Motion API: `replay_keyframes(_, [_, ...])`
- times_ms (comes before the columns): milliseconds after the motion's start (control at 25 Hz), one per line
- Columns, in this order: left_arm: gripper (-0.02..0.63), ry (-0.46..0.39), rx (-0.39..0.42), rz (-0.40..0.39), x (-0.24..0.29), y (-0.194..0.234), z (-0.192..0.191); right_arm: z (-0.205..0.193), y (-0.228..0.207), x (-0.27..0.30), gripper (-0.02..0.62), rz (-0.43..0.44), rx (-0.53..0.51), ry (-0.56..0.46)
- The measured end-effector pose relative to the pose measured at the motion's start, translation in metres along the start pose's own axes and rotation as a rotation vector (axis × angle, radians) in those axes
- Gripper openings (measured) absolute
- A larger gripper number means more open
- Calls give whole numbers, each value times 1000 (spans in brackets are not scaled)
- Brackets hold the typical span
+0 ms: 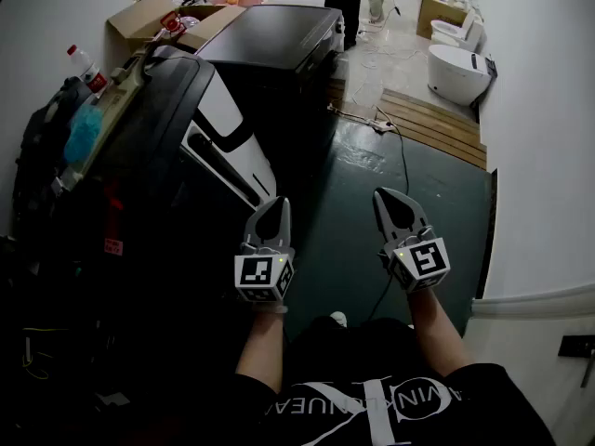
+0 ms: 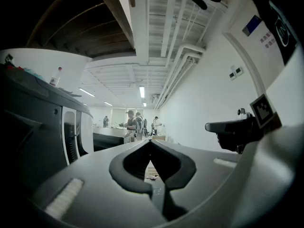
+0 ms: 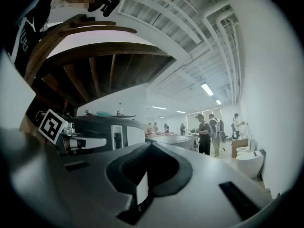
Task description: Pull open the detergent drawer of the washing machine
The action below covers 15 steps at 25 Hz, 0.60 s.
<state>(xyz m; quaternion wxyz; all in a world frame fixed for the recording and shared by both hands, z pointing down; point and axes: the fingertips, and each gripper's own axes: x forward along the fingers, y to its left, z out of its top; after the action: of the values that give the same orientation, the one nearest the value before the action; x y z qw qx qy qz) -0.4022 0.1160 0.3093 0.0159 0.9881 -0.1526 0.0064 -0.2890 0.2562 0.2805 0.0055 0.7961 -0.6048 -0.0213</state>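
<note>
Both grippers are clenched on nothing: the left gripper point(image 1: 276, 204) has its tips pressed together in its own view, and the right gripper point(image 1: 391, 196) likewise shows its tips meeting with nothing between them. They are held level, side by side in front of the person, over the dark green floor point(image 1: 358, 240). The washing machine point(image 1: 153, 156) stands to the left, and the white panel point(image 1: 231, 133) on its front edge looks to be the face of the detergent drawer, though its handle cannot be made out. That panel runs lengthwise from far left to near right, and its near end lies just beyond and left of the left gripper's tips, so the left gripper is clearly the nearer one; the right is well apart from it across the aisle. Nothing stands between the left tips and the panel. Judging from this, the drawer would slide out rightward into the open aisle. Farther off stand another dark appliance point(image 1: 270, 35), a cardboard box point(image 1: 139, 17), wooden planks point(image 1: 432, 124) and toilets point(image 1: 456, 68).
</note>
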Motion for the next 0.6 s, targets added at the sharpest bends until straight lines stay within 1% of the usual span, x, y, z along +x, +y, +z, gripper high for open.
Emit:
replay_keyframes(80, [9,9,5,-13,0,-3,1,3,1,1,9,-1,18,-10])
replay_keyframes(200, [9,3,9,-11,1,-4,-1,2,1,2,9,6,2,-11])
replay_keyframes(320, [9,-7,5,-2,2,-3,-1,8,3,6,9,5,35,-18])
replay_keyframes(480, [9,-8,6,2,2,2,1,3,7,11,9,22,-28,-13])
replay_keyframes(600, [9,-7,6,0,2,6,0,7,10,16,9,2,-4,-22])
